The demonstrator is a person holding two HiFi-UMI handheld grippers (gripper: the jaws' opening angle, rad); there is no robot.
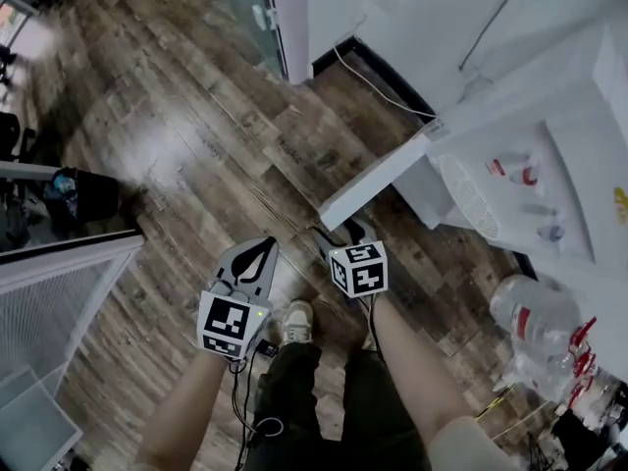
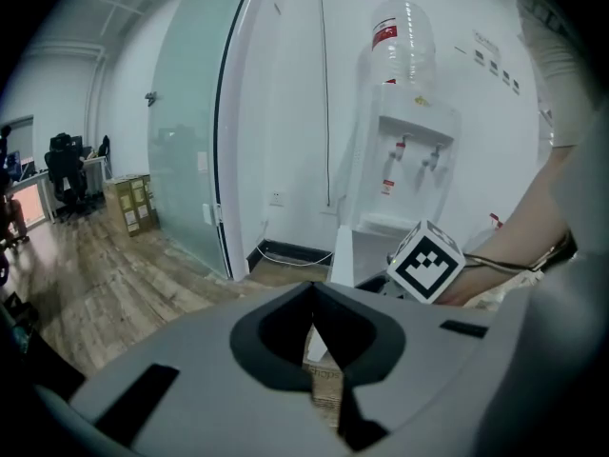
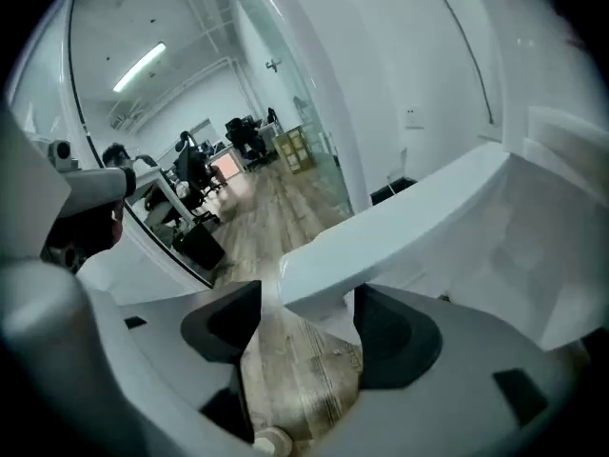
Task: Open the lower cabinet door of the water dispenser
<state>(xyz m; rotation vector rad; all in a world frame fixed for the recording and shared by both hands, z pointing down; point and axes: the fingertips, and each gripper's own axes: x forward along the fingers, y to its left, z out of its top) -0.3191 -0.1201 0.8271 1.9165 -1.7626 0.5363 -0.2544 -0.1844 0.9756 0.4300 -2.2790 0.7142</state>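
Observation:
The white water dispenser (image 1: 549, 155) stands at the right, its two taps facing me; in the left gripper view the dispenser (image 2: 409, 160) carries a clear bottle (image 2: 404, 41). Its lower cabinet door (image 1: 378, 177) is swung out over the wooden floor. My right gripper (image 1: 345, 232) is at the door's free edge. In the right gripper view that door (image 3: 409, 208) runs between the jaws of the right gripper (image 3: 304, 307), which stand open, with a gap on the left side. My left gripper (image 1: 263, 245) hangs left of the door, shut and empty, the same left gripper (image 2: 314, 298) pointing toward the dispenser.
A white wall with a loose cable (image 1: 378, 86) runs behind the dispenser. A glass partition (image 2: 190, 131) stands to its left. A clear bottle with a red label (image 1: 535, 312) lies low at the right. My shoes (image 1: 294, 320) are just below the grippers. A white frame (image 1: 59, 273) borders the left.

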